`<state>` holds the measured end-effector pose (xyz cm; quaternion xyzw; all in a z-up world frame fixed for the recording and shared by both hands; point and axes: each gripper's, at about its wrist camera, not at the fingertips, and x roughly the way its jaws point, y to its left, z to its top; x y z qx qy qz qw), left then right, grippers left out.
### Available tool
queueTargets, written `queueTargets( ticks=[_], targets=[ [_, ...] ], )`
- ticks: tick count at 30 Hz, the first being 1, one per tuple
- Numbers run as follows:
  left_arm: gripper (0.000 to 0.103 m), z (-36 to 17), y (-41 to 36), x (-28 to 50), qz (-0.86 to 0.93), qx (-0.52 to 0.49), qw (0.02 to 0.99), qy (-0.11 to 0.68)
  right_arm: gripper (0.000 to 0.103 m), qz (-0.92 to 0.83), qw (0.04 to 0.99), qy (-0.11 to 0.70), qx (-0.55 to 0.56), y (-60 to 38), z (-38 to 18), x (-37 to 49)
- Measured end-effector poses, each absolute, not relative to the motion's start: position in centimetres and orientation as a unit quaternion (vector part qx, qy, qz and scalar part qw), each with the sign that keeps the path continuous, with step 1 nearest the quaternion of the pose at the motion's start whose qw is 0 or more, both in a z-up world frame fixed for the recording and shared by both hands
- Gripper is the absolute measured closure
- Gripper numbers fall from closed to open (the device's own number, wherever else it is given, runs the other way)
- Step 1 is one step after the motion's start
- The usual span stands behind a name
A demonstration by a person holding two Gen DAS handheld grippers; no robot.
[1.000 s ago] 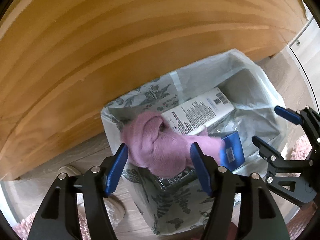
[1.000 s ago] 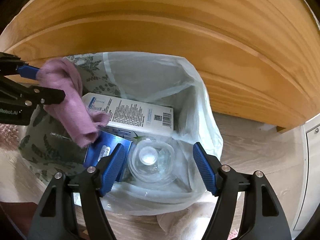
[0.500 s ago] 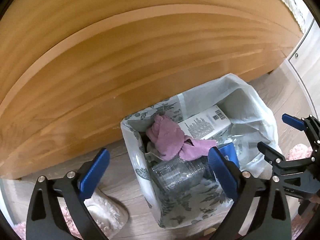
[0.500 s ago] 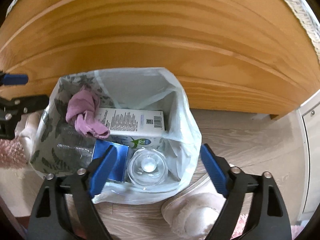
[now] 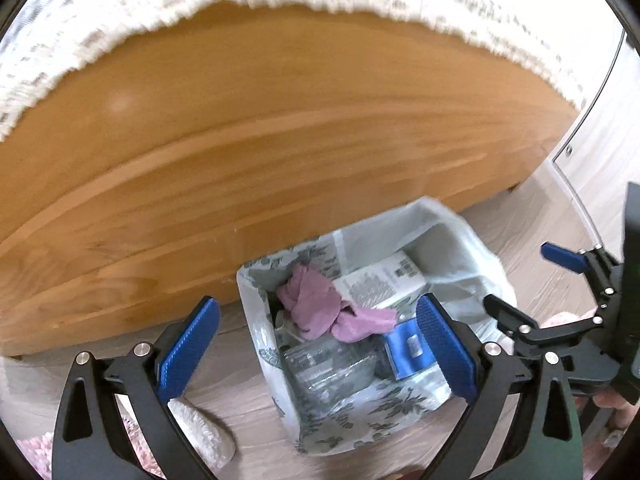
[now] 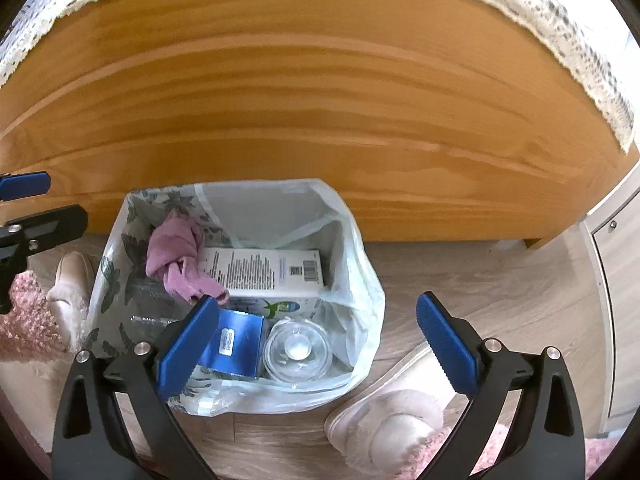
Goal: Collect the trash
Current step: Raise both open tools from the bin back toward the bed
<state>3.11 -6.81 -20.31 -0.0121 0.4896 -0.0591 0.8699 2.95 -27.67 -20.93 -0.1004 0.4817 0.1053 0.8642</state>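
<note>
A bin lined with a clear bag (image 5: 248,280) (image 6: 120,240) stands on the floor against a wooden bed frame. Inside lie a purple cloth (image 5: 316,308) (image 6: 176,248), a white carton (image 5: 380,284) (image 6: 260,268), a blue packet (image 5: 404,348) (image 6: 236,340), a clear bottle (image 5: 324,364) and a clear cup (image 6: 298,350). My left gripper (image 5: 316,302) hangs open above the bin with nothing between its fingers. My right gripper (image 6: 316,299) hovers over the bin's near side, its jaws opening and empty. Each gripper shows in the other's view, the right gripper (image 5: 520,276) and the left gripper (image 6: 64,198).
The wooden bed frame (image 6: 320,100) fills the background, with a white fringed cover (image 6: 592,60) hanging over its top. Fluffy slippers (image 6: 384,420) (image 6: 68,280) (image 5: 200,428) lie on the wood floor on both sides of the bin. A pink rug (image 6: 24,320) lies left; a white cabinet (image 6: 620,280) stands right.
The purple cloth left my left gripper and now lies in the bin. Both grippers opened wider and rose away from the bin, so more of the bed frame shows.
</note>
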Motion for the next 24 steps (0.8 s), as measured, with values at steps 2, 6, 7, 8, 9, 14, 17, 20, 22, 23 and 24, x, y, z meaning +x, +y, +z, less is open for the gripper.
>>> queueTargets(
  ticks=[2, 6, 7, 8, 9, 14, 17, 20, 22, 23, 24],
  targets=[
    [0.008, -19.4, -6.5, 2.6, -0.057, -0.015, 0.879, 0.473, 0.008, 0.103, 0.868, 0.478, -0.093, -27.9, -20.4, 3.0],
    [0.008, -18.5, -5.9, 2.2, -0.049, -0.025, 0.887, 0.458, 0.008, 0.106, 0.876, 0.463, -0.084, -28.2, -19.3, 2.9],
    [0.008, -18.3, -5.7, 2.0, -0.048, -0.027, 0.888, 0.457, 0.008, 0.104, 0.878, 0.459, -0.085, -28.2, -19.1, 2.9],
    [0.008, -18.2, -5.5, 1.9, -0.046, -0.030, 0.889, 0.455, 0.008, 0.103, 0.880, 0.456, -0.086, -28.2, -18.9, 2.8],
    [0.008, -18.0, -5.4, 1.8, -0.045, -0.031, 0.890, 0.453, 0.008, 0.103, 0.882, 0.453, -0.084, -28.3, -18.6, 2.8],
    [0.008, -16.8, -5.3, 1.2, -0.057, -0.041, 0.897, 0.436, 0.008, 0.101, 0.887, 0.444, -0.080, -28.4, -17.8, 2.7],
    [0.008, -15.7, -5.5, 0.8, -0.064, -0.040, 0.905, 0.418, 0.008, 0.098, 0.892, 0.434, -0.075, -28.7, -17.0, 2.7],
    [0.008, -14.5, -5.8, 0.3, -0.070, -0.030, 0.913, 0.401, 0.008, 0.095, 0.898, 0.424, -0.066, -29.2, -16.0, 2.7],
    [0.008, -14.0, -6.0, 0.0, -0.075, -0.019, 0.917, 0.391, 0.008, 0.094, 0.903, 0.414, -0.062, -29.5, -15.0, 2.8],
    [0.008, -13.6, -6.2, -0.2, -0.077, -0.011, 0.920, 0.384, 0.008, 0.093, 0.905, 0.410, -0.059, -29.7, -14.6, 2.8],
    [0.008, -13.2, -6.3, -0.4, -0.077, -0.004, 0.924, 0.374, 0.008, 0.091, 0.908, 0.406, -0.057, -29.9, -14.1, 2.8]
  ],
)
